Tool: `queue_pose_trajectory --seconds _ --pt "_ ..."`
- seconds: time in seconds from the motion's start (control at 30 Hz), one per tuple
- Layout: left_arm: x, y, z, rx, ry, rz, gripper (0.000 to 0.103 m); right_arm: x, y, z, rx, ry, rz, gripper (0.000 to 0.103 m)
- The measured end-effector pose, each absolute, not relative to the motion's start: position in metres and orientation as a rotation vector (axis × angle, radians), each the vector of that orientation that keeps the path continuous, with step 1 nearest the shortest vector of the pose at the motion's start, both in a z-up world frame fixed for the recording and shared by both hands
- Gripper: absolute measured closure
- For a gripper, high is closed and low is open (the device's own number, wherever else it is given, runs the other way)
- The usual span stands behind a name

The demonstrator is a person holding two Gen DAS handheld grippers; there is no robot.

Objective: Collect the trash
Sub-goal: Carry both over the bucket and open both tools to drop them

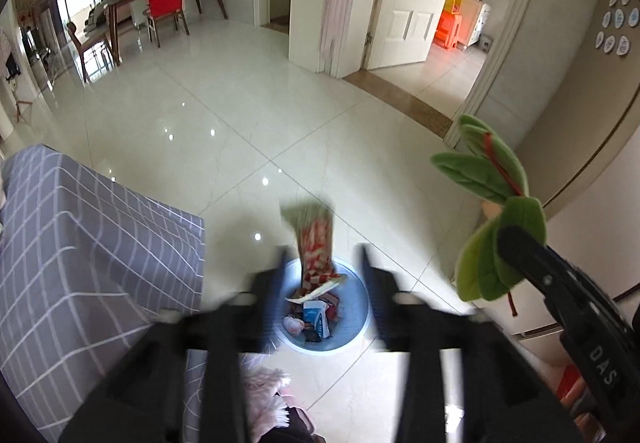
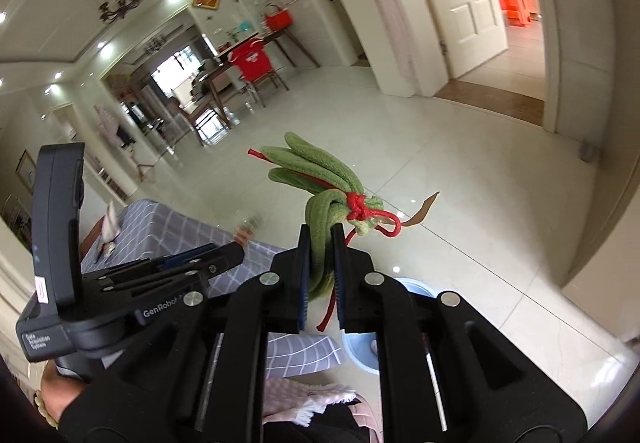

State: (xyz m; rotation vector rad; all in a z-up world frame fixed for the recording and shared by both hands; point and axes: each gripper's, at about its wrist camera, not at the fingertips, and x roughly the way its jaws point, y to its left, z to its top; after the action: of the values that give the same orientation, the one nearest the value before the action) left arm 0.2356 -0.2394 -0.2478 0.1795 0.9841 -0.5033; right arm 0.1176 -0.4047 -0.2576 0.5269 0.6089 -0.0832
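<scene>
Right wrist — green bundle (image 2: pixel 320 239) between jaws

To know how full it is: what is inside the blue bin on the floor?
The blue bin holds wrappers and cartons, and a red-patterned wrapper is just above it. The bottom is covered.

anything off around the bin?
Yes. A red-and-white wrapper stands half out of the blue bin, blurred, apparently just dropped between the open left gripper fingers. The right gripper clamps a green leaf bundle, not yet binned.
</scene>
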Motion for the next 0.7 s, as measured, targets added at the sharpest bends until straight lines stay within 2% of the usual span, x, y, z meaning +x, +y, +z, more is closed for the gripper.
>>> queue_pose_trajectory --seconds 0.03,0.7 --pt "0.236 -0.24 -0.25 0.179 0.988 -0.493 0.028 0.118 -0.408 -0.26 0.531 0.612 -0.088 0.092" --pt "0.243 -0.22 -0.254 0.164 1.003 -0.424 0.028 0.136 -0.411 -0.273 0.54 0.66 -0.047 0.092"
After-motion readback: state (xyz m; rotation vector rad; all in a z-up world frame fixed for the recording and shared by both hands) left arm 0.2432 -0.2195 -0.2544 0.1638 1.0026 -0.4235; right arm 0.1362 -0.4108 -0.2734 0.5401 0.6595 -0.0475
